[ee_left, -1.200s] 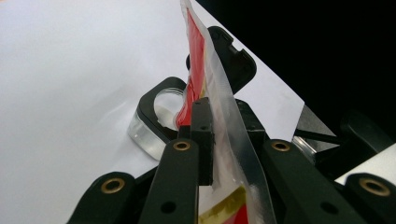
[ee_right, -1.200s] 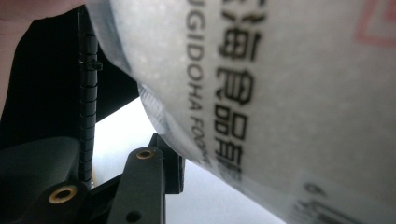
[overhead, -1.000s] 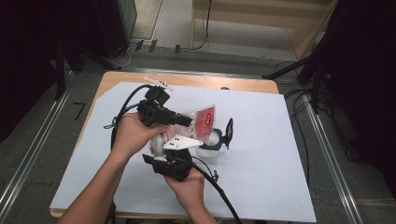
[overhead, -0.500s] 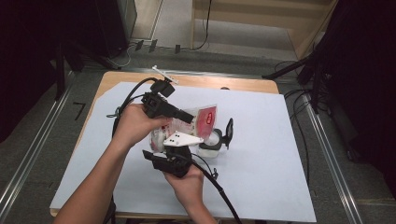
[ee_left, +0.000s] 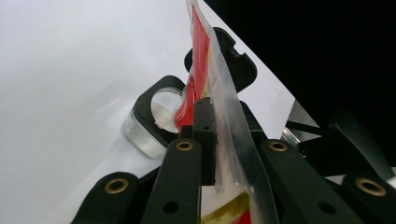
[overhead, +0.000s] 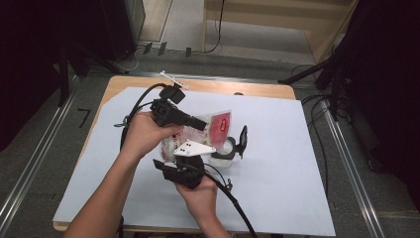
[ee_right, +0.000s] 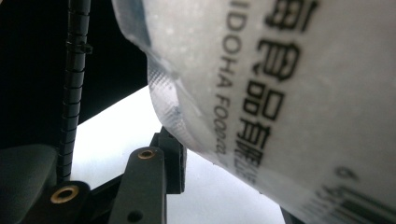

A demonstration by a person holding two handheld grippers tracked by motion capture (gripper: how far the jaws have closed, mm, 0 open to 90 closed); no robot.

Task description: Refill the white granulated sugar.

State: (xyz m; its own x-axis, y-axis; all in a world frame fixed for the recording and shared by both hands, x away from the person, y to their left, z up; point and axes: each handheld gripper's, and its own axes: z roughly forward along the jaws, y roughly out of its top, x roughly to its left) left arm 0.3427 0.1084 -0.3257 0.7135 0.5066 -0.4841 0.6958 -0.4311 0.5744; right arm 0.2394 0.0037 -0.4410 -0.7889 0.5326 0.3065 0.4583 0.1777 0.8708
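A clear plastic packet (overhead: 219,124) with red print hangs above the table's middle. My left gripper (overhead: 203,124) comes in from the left and is shut on the packet's thin edge (ee_left: 224,93). My right gripper (overhead: 188,158) rises from below under its grey plate (overhead: 194,148). The packet's lower part (ee_right: 299,93), printed with black lettering, lies between its jaws (ee_right: 229,186), and the left pad (ee_right: 173,158) rests against the film. Its grip looks shut on the packet.
A clear round container (overhead: 223,154) in a black holder sits on the white sheet (overhead: 287,163) just right of the grippers, and a black lid-like part (overhead: 242,140) stands beside it. The same container (ee_left: 152,126) lies below the packet. Cables (overhead: 233,198) trail toward the person.
The left gripper has shifted slightly away from the person with the packet in it. The right hand has kept still.
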